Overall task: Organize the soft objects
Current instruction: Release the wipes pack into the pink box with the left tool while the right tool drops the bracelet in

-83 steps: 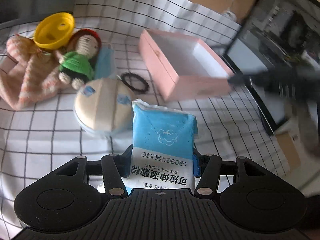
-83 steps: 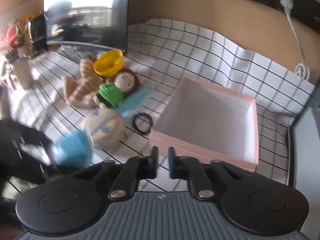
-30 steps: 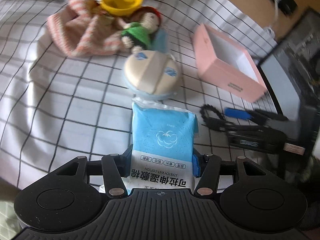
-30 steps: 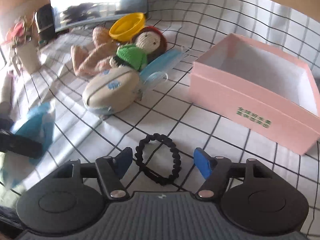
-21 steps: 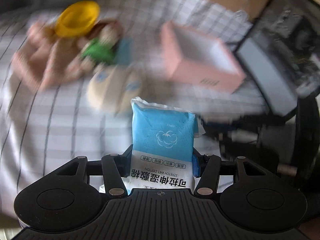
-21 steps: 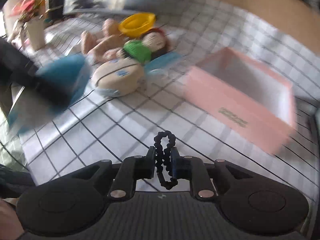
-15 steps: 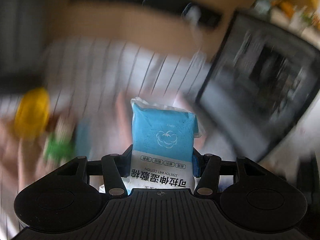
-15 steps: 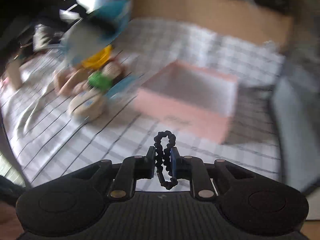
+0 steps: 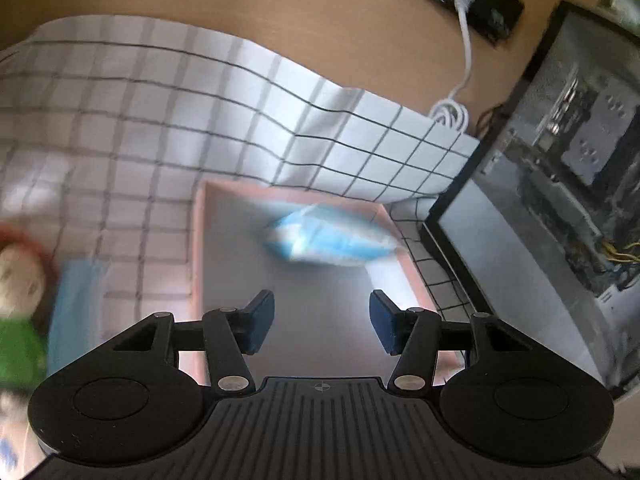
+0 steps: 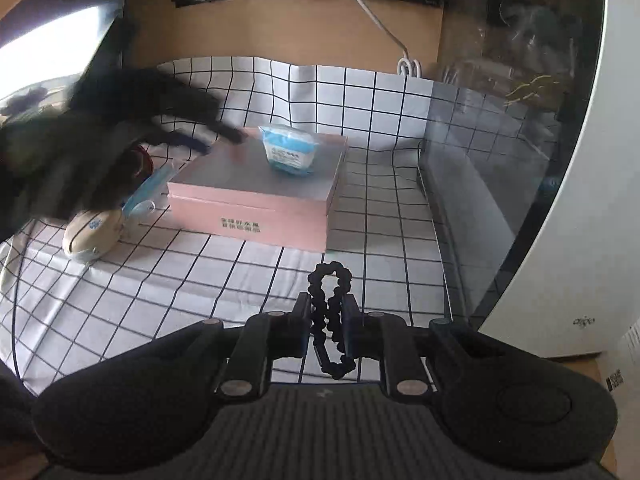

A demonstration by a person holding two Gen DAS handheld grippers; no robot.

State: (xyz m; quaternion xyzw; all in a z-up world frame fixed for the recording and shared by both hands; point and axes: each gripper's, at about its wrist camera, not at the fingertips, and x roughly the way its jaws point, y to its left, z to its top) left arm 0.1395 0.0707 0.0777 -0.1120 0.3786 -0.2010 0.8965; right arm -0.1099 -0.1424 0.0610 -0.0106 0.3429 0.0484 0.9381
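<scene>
A blue and white wet-wipe packet (image 9: 328,240) lies inside the open pink box (image 9: 198,248), toward its far side; the right wrist view shows the packet (image 10: 290,152) in the box (image 10: 248,220) too. My left gripper (image 9: 320,320) hovers over the box's near half, its jaws closing slightly with nothing between them. In the right wrist view it is a dark blur (image 10: 224,132) at the box's far left corner. My right gripper (image 10: 327,300) is shut on a black beaded hair tie (image 10: 329,280), held above the checked cloth in front of the box.
Left of the box lie a knitted doll (image 9: 16,280), a blue face mask (image 10: 148,188) and a round beige pouch (image 10: 94,232). A glass-sided computer case (image 9: 560,160) stands close on the right. A white cable (image 9: 452,112) hangs by the back wall.
The left gripper swung over the pink box and let the wipe packet drop inside. The right gripper closed on the hair tie and lifted it off the cloth.
</scene>
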